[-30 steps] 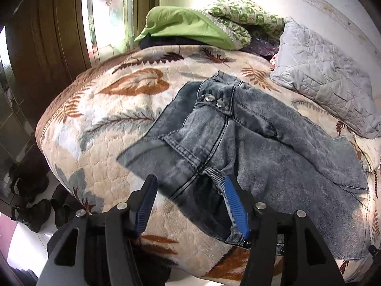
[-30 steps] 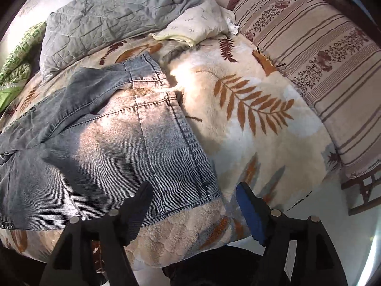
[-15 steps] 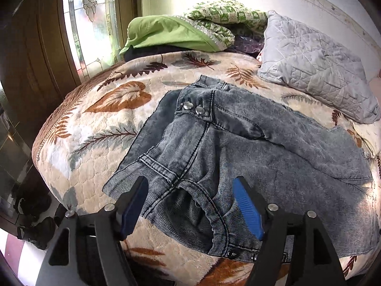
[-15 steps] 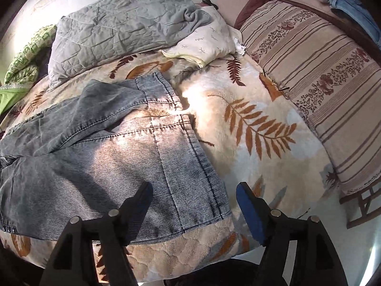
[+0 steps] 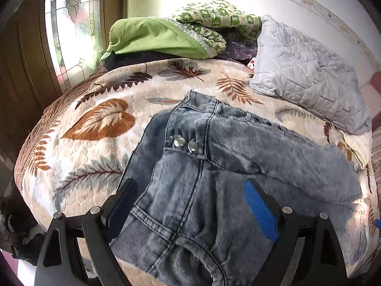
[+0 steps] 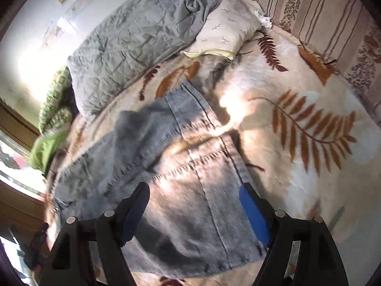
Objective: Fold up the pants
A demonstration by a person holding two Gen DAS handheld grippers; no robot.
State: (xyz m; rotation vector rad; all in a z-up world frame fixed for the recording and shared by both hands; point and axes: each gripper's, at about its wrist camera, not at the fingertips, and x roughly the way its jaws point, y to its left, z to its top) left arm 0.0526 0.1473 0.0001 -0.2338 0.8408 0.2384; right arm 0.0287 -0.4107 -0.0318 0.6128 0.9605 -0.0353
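Pants (image 5: 214,178) of faded blue denim lie spread on the bed (image 5: 78,147), whose leaf-printed cover fills both views. A window (image 5: 71,23) lights the room at ten o'clock in the left view. A grey quilted pillow (image 5: 307,71) sits at two o'clock, a green cushion (image 5: 154,35) at twelve. A striped cover (image 6: 333,19) lies at one o'clock in the right view. The left hand-held gripper (image 5: 190,205) has just been opening and stands wide above the waistband, gripping nothing. The right hand-held gripper (image 6: 193,209) has also been opening, wide over the leg hem, empty.
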